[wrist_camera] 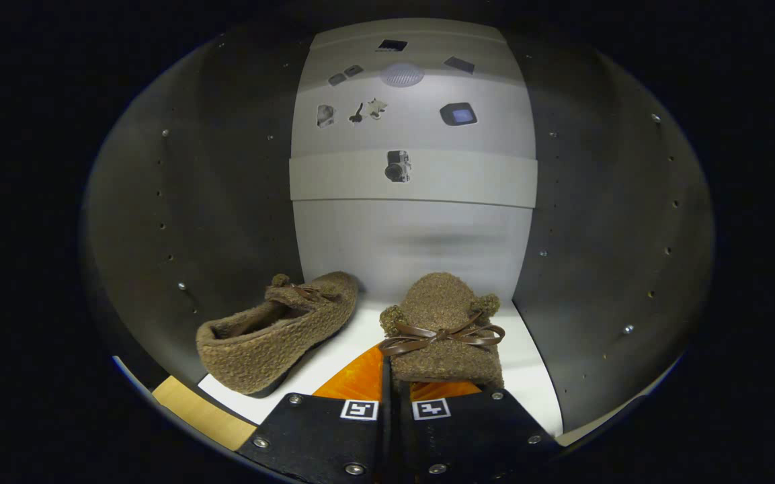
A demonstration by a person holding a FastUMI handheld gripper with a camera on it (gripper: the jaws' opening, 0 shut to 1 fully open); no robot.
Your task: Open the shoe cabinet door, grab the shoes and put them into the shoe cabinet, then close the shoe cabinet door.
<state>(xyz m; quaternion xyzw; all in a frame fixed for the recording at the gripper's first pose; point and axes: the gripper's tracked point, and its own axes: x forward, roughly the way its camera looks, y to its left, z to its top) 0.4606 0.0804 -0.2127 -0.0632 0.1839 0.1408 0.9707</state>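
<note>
Tool (395, 393) clenched on the heel of the right shoe (442, 329) inside the shoe cabinet (212, 202). Left shoe (276, 329) rests alongside, angled toward the back wall.

Both shoes, left shoe (279, 329) & right shoe (442, 329), are rough nubby fleece-like cloth, matt. Right one has a smooth, slightly glossy leather-look bow (441, 336) w/ fuzzy pompoms. Fingers (390, 403) sit nearly together at its heel; grip can't be told. Cabinet side walls (212, 202) matt, dark, w/ small shiny metal pins. Back panel (414, 235) & shelf floor (528, 376) smooth, matt. Front edge strip (199, 413) looks like bare wood.
</note>
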